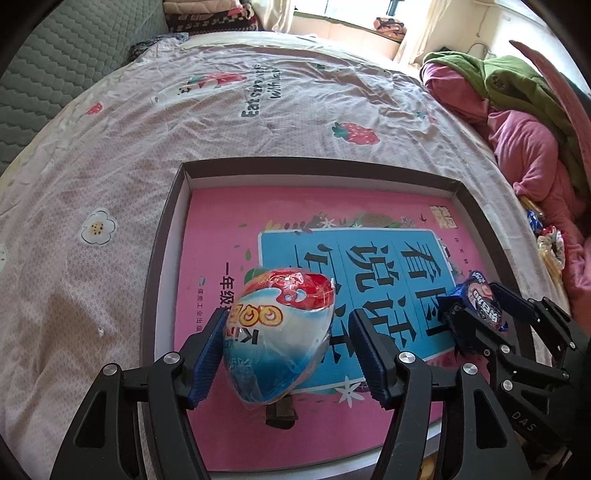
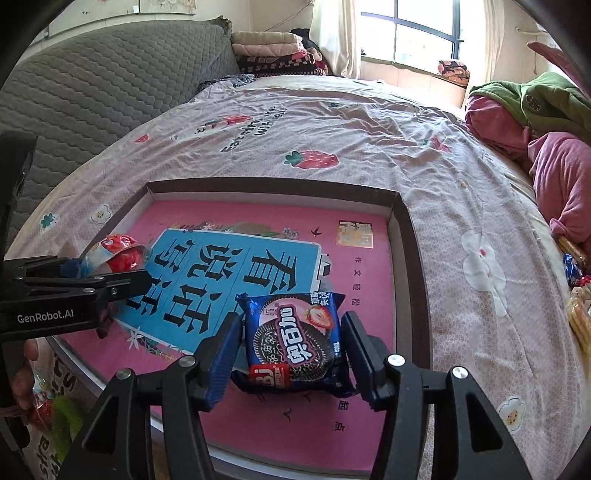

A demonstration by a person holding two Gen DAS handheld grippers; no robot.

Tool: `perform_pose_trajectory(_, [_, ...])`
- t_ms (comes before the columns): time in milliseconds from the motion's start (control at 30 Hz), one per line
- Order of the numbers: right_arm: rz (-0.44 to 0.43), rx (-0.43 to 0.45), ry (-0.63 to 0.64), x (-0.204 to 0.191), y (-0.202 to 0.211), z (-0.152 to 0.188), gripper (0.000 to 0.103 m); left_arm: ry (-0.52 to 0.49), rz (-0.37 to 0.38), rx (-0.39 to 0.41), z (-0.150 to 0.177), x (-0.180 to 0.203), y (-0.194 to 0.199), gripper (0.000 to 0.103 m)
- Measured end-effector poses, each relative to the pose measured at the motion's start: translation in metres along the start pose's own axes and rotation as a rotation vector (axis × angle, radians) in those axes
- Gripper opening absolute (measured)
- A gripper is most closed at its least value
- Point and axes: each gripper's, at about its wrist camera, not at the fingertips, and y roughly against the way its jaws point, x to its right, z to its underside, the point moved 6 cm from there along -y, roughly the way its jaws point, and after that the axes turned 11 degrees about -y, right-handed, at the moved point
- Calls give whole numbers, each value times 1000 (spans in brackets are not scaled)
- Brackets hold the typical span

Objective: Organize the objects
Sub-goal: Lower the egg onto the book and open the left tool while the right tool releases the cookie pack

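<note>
My left gripper (image 1: 288,350) holds a red, white and blue egg-shaped snack pack (image 1: 280,328) between its blue pads, above the near left of a dark-rimmed box (image 1: 166,236) lined with a pink book (image 1: 229,221). My right gripper (image 2: 291,354) is shut on a blue Oreo cookie packet (image 2: 295,339) over the box's (image 2: 410,236) near right. In the left wrist view the right gripper (image 1: 480,314) and its packet (image 1: 476,299) show at the right. In the right wrist view the left gripper (image 2: 110,280) and its pack (image 2: 118,254) show at the left.
The box lies on a bed with a pale strawberry-print sheet (image 1: 258,110). Pink and green bedding (image 1: 517,110) is piled at the right, with several snack packets (image 2: 576,288) by it. A grey quilted headboard (image 2: 92,92) stands at the left. A window (image 2: 424,29) is at the back.
</note>
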Motion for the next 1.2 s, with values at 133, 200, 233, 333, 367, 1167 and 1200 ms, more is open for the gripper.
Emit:
perform_pose_trajectory(133, [-6, 24, 5, 0, 7, -3, 62, 8, 11, 15, -1, 0, 8, 68])
perform_pose_trajectory(200, [0, 33, 9, 1, 12, -4, 63, 14, 27, 25, -1, 1, 13, 68])
perform_pose_trajectory(233, [2, 37, 12, 0, 14, -5, 63, 16, 34, 33, -1, 2, 18, 68])
perform_pose_trajectory(333, [8, 47, 10, 0, 21, -5, 63, 1, 41, 53, -1, 7, 30, 68])
perform_pose_trajectory(367, [10, 51, 8, 0, 23, -5, 63, -2, 43, 59, -2, 8, 34, 68])
perform_pose_trajectory(1167, [0, 160, 30, -32, 117, 11, 63, -38, 14, 172, 43, -6, 138, 68])
perform_pose_trajectory(1200, [-1, 162, 32, -33, 121, 13, 63, -38, 12, 173, 46, -7, 142, 68])
